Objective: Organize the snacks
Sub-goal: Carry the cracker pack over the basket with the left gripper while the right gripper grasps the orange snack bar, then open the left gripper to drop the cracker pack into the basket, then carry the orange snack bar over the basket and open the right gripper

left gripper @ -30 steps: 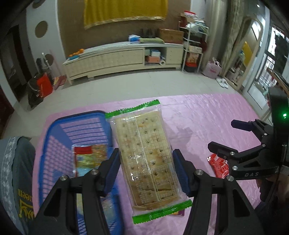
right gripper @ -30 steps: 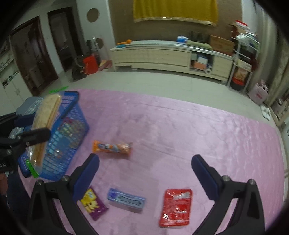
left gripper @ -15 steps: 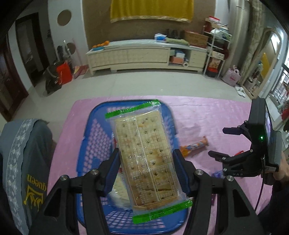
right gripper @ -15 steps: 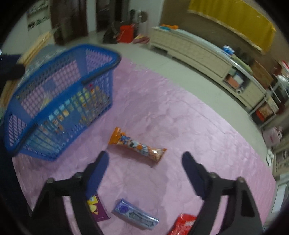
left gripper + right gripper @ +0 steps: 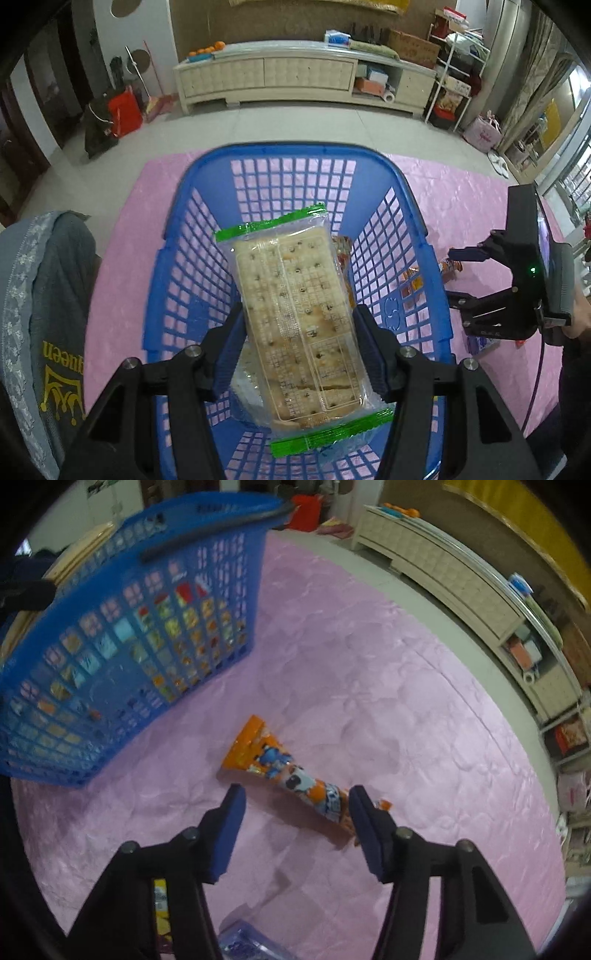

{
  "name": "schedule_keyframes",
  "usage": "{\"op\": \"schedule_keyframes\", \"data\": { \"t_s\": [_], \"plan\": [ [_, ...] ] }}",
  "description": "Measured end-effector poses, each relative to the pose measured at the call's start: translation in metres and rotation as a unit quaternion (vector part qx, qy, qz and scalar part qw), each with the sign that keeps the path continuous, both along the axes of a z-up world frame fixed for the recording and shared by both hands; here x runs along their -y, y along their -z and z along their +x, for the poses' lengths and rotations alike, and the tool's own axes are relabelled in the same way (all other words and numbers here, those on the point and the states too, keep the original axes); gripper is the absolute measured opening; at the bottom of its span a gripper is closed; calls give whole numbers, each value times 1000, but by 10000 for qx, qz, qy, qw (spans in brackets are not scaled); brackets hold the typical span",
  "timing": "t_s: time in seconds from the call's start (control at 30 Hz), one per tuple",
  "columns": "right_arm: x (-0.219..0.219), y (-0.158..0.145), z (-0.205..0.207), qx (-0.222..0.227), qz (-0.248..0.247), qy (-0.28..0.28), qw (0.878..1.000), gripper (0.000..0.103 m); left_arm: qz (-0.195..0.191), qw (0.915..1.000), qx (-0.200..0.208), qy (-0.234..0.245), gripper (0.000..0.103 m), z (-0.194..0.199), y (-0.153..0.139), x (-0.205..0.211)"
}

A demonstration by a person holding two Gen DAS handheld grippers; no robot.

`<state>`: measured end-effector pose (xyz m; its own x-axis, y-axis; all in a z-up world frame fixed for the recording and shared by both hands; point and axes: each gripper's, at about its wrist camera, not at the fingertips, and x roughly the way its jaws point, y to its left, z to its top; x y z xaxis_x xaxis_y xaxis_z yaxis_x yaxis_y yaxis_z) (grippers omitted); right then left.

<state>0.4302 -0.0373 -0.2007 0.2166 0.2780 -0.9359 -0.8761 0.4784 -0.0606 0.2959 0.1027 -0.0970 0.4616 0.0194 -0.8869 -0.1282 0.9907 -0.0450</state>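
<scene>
— Left tongs (image 5: 299, 354)? Clamped on the cracker pack (image 5: 295, 314), hanging over the blue basket (image 5: 406, 206).

— Right tongs (image 5: 295, 812)? Closing, nothing pinched; orange snack tube (image 5: 291, 775) lying slantwise just ahead, near end by the right pad.

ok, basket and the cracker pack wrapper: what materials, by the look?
Basket: looks like moulded blue plastic, smooth with a slight sheen; open lattice walls and a solid rim suggest it.
Cracker pack: clear glossy film, probably plastic; crackers show through, with glare and crimped green end seals.
</scene>
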Motion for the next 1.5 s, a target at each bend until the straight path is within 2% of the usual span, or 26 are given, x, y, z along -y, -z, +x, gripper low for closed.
{"op": "schedule_keyframes", "data": {
  "t_s": [0.1,0.23,0.3,0.4,0.57,0.77,0.93,1.17,1.33,1.4,1.5],
  "plan": [
    [-3,2,6,-67,84,-10,9999,63,96,9999,-84,106,56,8,8,3],
    [-6,12,13,-68,-132,-76,9999,61,-6,9996,-168,230,56,22,14,2],
    [-5,16,15,-97,-123,-47,9999,56,43,9993,-184,337,56,28,15,5],
    [-1,12,18,-79,39,186,9998,21,110,9984,-275,474,57,38,20,11],
    [11,3,8,-103,367,415,9984,18,268,9984,-93,493,65,40,19,13],
    [20,-23,-10,-197,865,749,9932,17,205,9987,139,435,65,23,5,11],
    [24,-56,-28,-262,1288,1007,9862,17,153,9978,408,492,66,-1,-16,16],
    [26,-105,-65,137,1615,1231,9791,17,322,9937,855,654,69,-43,-48,30],
    [25,-136,-97,170,1828,1385,9732,17,274,9908,1151,657,72,-68,-64,27],
    [24,-146,-104,246,1841,1397,9726,17,259,9890,1300,652,78,-78,-71,24],
    [17,-158,-116,304,1890,1329,9725,17,261,9871,1442,644,78,-91,-77,22]
  ]
}}
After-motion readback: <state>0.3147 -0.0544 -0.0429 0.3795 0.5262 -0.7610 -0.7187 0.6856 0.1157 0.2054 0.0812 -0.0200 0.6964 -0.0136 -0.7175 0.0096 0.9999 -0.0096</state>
